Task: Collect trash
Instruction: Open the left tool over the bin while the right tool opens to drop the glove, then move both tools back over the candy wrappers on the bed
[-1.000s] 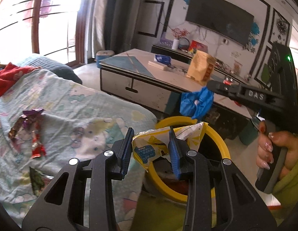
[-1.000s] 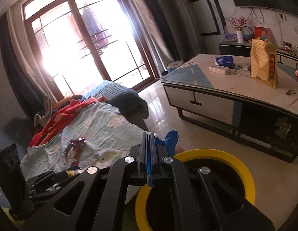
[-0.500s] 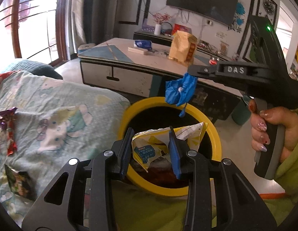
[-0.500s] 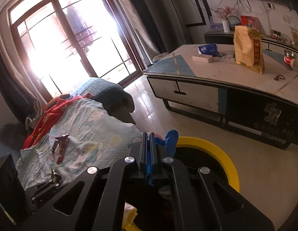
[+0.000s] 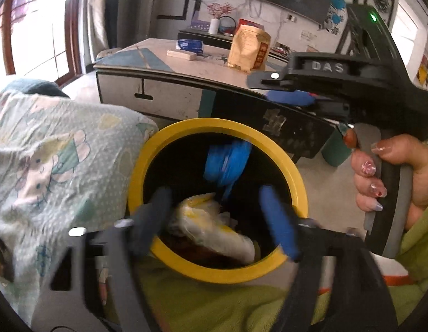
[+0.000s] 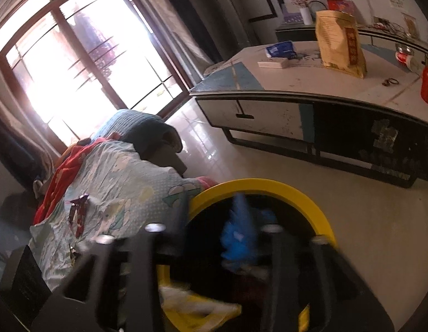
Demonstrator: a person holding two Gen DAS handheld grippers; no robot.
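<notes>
Both tools let go over the yellow-rimmed bin

The left tool (image 5: 214, 218) stood wide apart with nothing between its fingers, poised above the bin (image 5: 294, 177) so that the yellow-and-white snack wrapper (image 5: 211, 227) landed inside; the wrapper lay in the near part of the bin. The right tool (image 6: 214, 238) was spread open too, gripping nothing, and the crumpled blue plastic (image 5: 227, 163) was blurred inside the rim, apparently dropping. A red wrapper (image 6: 79, 213) lay on the patterned bed sheet (image 5: 61, 152) to the left, probably the next pickup. The worktop (image 5: 186, 63) stood beyond
</notes>
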